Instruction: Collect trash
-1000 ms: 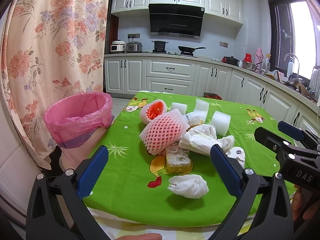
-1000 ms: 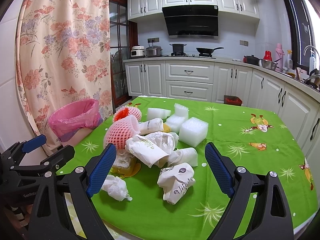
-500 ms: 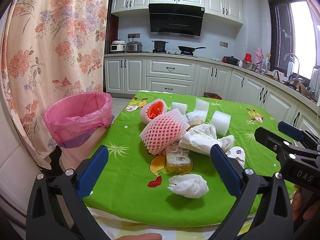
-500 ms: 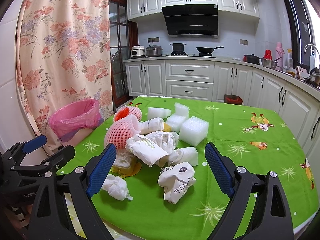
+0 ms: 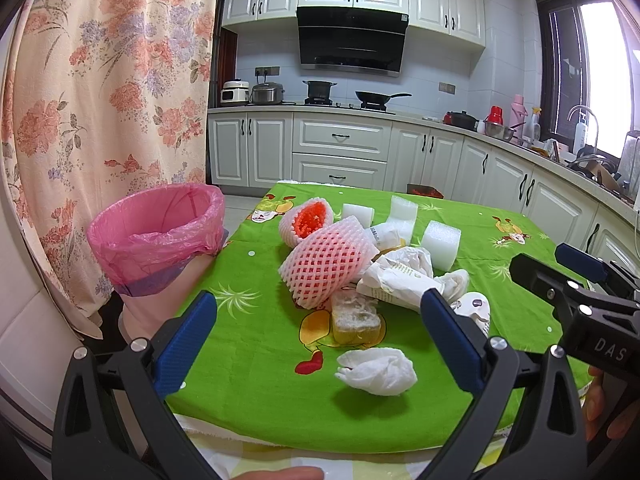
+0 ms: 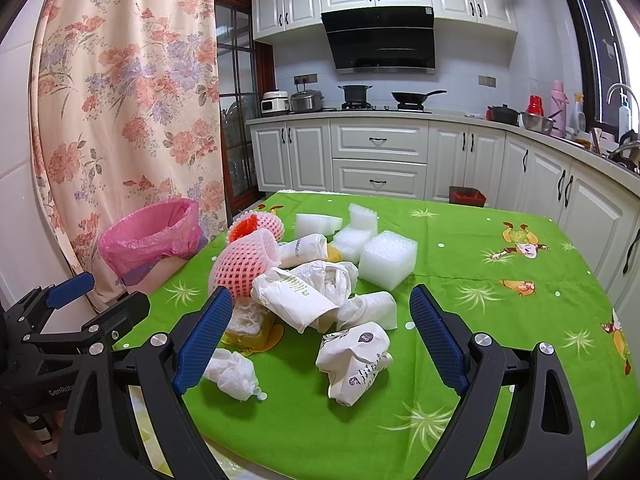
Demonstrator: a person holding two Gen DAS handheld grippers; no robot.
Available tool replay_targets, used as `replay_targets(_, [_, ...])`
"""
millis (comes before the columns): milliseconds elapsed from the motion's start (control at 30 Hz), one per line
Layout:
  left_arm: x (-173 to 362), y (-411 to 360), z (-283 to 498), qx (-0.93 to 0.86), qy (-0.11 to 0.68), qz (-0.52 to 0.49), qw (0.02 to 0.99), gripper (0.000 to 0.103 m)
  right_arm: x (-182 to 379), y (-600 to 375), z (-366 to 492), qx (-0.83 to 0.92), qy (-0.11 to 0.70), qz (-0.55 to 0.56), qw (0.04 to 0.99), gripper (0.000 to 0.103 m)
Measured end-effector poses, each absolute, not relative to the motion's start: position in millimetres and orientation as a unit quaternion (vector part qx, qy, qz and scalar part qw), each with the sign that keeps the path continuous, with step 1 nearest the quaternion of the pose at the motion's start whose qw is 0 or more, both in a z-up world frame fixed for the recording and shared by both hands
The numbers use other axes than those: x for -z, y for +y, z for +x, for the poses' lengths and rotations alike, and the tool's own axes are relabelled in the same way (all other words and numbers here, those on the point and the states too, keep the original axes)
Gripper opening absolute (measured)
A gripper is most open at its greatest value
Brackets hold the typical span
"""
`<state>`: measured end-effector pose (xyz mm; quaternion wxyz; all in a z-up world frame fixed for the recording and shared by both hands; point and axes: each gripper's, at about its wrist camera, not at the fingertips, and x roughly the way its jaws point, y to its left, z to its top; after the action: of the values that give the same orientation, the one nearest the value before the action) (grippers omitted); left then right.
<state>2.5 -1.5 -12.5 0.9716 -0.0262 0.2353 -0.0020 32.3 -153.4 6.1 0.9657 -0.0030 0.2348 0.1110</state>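
Nothing is changing across the last second: both grippers are sitting where they were, short of the near edge of the table, and every piece of trash is lying exactly as before, so by my reading the collecting is not yet starting and the whole pile is waiting. The left gripper is hanging with its jaws spread wide, holding and touching nothing; between its blue pads, seen from the left wrist view, the tissue is lying nearest, at about 5 o'clock from the pile's middle, with the sponge just behind it and the pink net leaning over that at 12 o'clock. The right gripper is likewise standing fully open and empty, its jaws framing the crumpled cup, which is lying closest to it, with the wrapper behind at 11 o'clock and the foam block further back at 1 o'clock. A second net with an orange inside is resting at the far left of the pile, and more foam pieces are scattered beyond. The bin, lined with a pink bag, is standing off the table's left edge, at about 9 o'clock from the pile, open and, as far as I can see, with nothing in it. I judge the tissue to be the easy first pick for the left gripper, being loose, apart from the rest and on the bin's side.
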Motion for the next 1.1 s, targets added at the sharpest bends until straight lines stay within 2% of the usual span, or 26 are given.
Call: replay_targets(1100, [7.6, -0.3, 5.8, -0.001, 0.239, -0.028, 0.971, 0.099, -1.5, -158.1, 33.9, -0.111, 0.239, 0.005, 0.965, 0.085])
